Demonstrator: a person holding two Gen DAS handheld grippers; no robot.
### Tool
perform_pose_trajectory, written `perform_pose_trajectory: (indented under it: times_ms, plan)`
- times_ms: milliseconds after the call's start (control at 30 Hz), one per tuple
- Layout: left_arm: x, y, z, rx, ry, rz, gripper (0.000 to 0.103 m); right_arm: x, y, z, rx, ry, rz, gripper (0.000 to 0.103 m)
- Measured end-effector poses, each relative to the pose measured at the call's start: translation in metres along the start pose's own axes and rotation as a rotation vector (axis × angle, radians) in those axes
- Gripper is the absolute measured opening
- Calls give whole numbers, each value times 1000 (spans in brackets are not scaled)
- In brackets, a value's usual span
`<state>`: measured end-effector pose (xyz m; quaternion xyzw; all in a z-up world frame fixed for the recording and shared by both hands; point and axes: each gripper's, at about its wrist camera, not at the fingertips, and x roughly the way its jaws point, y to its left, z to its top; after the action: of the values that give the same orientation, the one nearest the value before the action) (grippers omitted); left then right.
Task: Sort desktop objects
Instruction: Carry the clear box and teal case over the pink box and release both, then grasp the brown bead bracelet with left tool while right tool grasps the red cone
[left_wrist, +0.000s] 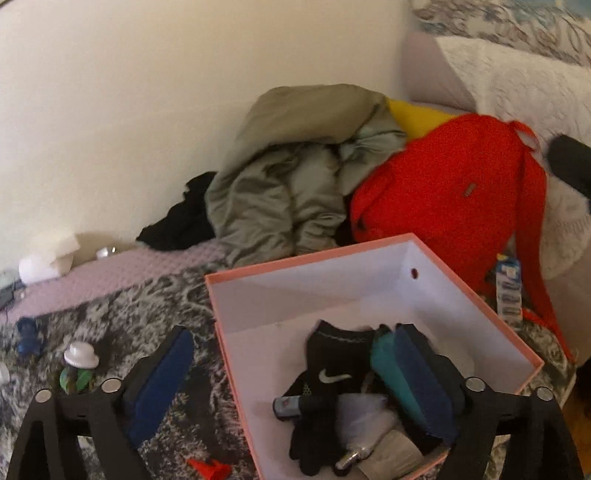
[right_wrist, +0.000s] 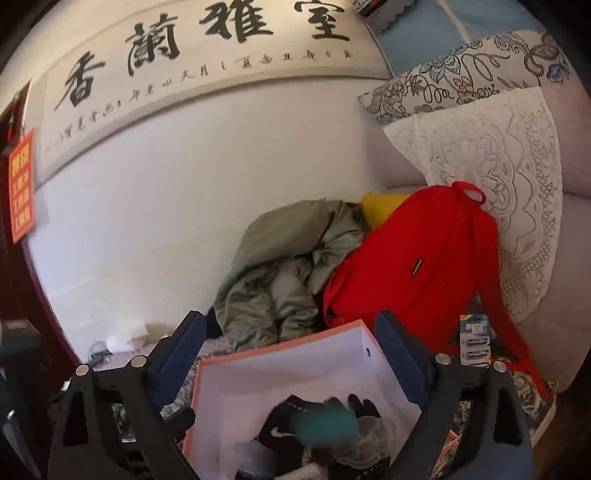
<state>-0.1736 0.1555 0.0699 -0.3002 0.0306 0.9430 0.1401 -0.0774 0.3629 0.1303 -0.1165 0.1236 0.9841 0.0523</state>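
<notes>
A pink box (left_wrist: 369, 254) with a white inside stands on the patterned cover. In it lie a black Nike glove (left_wrist: 325, 373), a teal object (left_wrist: 388, 373), a small grey-blue tube (left_wrist: 286, 406) and a clear plastic piece. My left gripper (left_wrist: 295, 354) is open; its right finger is inside the box beside the teal object, its left finger outside the box. My right gripper (right_wrist: 291, 339) is open and empty above the box (right_wrist: 280, 354). A blurred teal object (right_wrist: 325, 421) shows over the glove (right_wrist: 280, 428) there.
A red backpack (left_wrist: 450, 195), a grey-green jacket (left_wrist: 280, 192) and black cloth lie behind the box. Left of it lie a white-capped bottle (left_wrist: 79, 360), a blue toy (left_wrist: 27, 336) and a red piece (left_wrist: 210, 469). A blister pack (left_wrist: 509, 291) sits by the backpack.
</notes>
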Motion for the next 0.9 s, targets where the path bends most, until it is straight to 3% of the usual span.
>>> perform_pose_trajectory:
  times_ms: [267,433,533,600,733,767,833,900]
  plan:
    - [-21,82,-17,-118,-3,102,95,12,31,-5,-42,22,41,100]
    - [-33,158,-55,-215,38,240,95,19,76,-21,-86,52,117,101]
    - [-39,212,-89,-333,45,324,95,27,116,-41,-142,98,180,102]
    - [-39,243,-113,-407,45,337,95,36,146,-60,-191,149,223,102]
    - [-18,283,-139,-474,120,314,95,73,201,-114,-287,386,340,101]
    - [-12,287,-141,-471,126,298,95,85,212,-131,-312,484,352,101]
    - [-2,293,-142,-455,138,278,95,111,229,-168,-378,691,365,87]
    - [8,295,-140,-433,142,271,95,128,237,-199,-456,825,340,86]
